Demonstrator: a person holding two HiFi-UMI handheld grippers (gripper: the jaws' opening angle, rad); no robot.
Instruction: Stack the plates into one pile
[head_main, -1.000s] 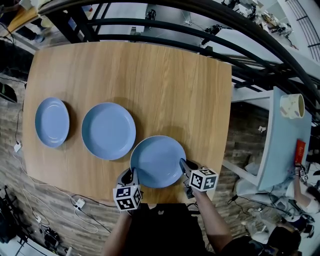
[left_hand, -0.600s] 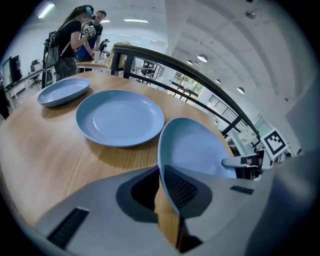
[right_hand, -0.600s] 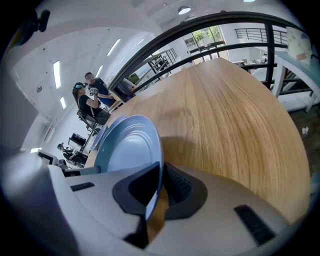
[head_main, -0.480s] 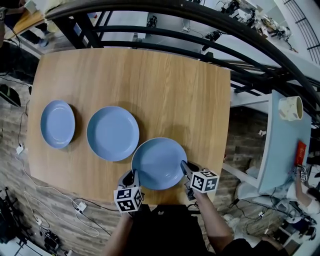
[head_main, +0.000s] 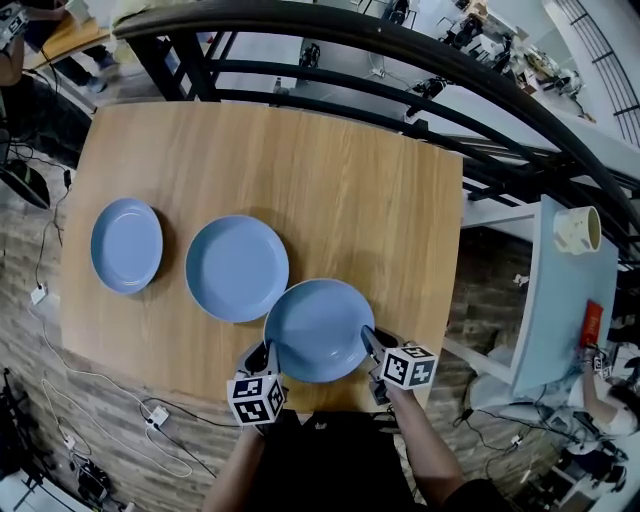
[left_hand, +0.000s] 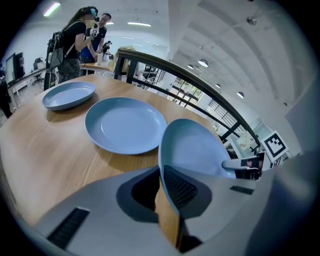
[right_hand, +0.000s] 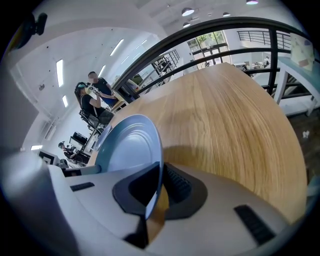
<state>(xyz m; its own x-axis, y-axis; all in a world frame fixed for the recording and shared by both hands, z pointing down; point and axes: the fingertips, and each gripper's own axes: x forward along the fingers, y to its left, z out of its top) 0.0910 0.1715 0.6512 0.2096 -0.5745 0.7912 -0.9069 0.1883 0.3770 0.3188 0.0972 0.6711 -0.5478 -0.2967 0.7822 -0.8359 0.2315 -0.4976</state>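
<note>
Three blue plates are in view. Both grippers hold one plate (head_main: 318, 330) (left_hand: 195, 147) (right_hand: 130, 147) just above the near edge of the wooden table (head_main: 330, 180). My left gripper (head_main: 265, 355) (left_hand: 161, 190) pinches its left rim, the jaws still closing a little tighter. At the right rim, my right gripper (head_main: 368, 340) (right_hand: 159, 187) is shut on the plate. The held plate's far-left rim reaches the edge of the middle plate (head_main: 237, 268) (left_hand: 125, 124). A smaller plate (head_main: 126, 245) (left_hand: 68, 95) lies at the far left.
A black railing (head_main: 400, 60) curves along the table's far side. To the right stands a light-blue side table (head_main: 560, 300) with a cup (head_main: 583, 229) and a red item (head_main: 587, 322). People stand beyond the table's left end (left_hand: 80, 40).
The held plate and both grippers have edged left, closer to the middle plate. The head view has shifted, so the table plates sit further right in the picture.
</note>
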